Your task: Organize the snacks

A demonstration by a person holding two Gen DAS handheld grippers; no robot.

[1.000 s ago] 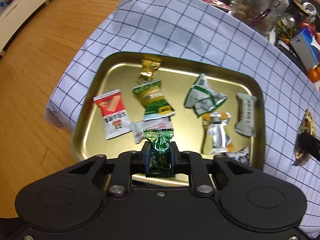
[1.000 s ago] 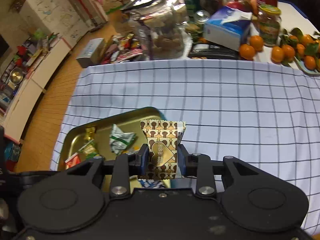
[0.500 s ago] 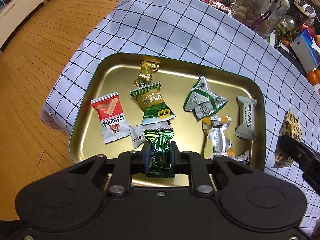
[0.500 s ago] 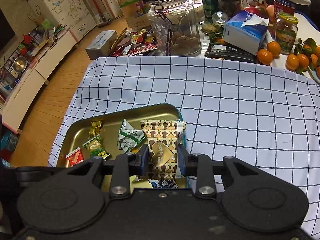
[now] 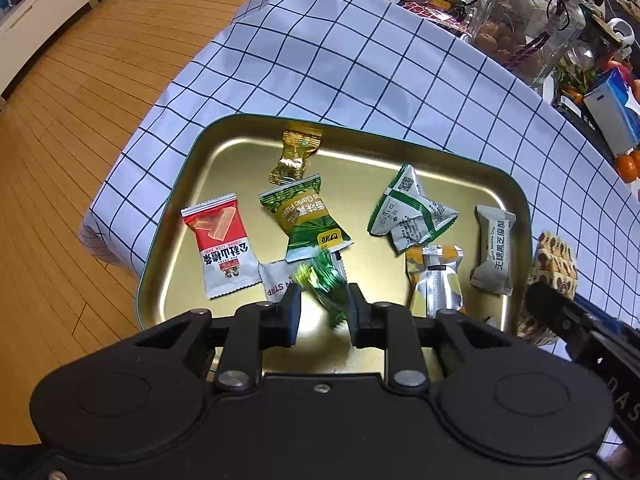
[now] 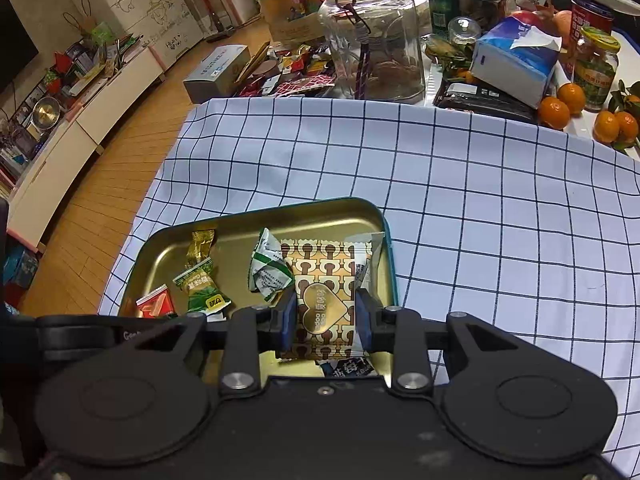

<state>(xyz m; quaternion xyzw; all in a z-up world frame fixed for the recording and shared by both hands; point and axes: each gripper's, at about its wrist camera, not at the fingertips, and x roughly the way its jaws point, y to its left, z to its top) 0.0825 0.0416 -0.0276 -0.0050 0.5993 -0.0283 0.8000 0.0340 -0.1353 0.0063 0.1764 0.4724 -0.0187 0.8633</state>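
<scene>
A gold tray [image 5: 224,152] on the checked cloth holds several wrapped snacks, among them a red-and-white packet [image 5: 220,246] and a green garlic-flavour packet [image 5: 306,216]. My left gripper [image 5: 323,312] is open above the tray's near side. A green foil candy [image 5: 326,280] is blurred and tilted between its fingers, dropping free. My right gripper [image 6: 325,318] is shut on a brown-and-gold patterned packet [image 6: 324,300] and holds it over the tray's [image 6: 280,216] right end. That packet also shows in the left wrist view [image 5: 554,260].
The checked cloth [image 6: 500,208] stretches to the right of the tray. Behind it stand a glass jar [image 6: 376,40], a tissue pack [image 6: 516,60], oranges [image 6: 554,112] and loose wrappers. The table edge and wooden floor [image 5: 72,120] lie to the left.
My left gripper has opened and let go of the green foil candy, which now tumbles over the tray. My right gripper has carried the patterned packet left, over the tray.
</scene>
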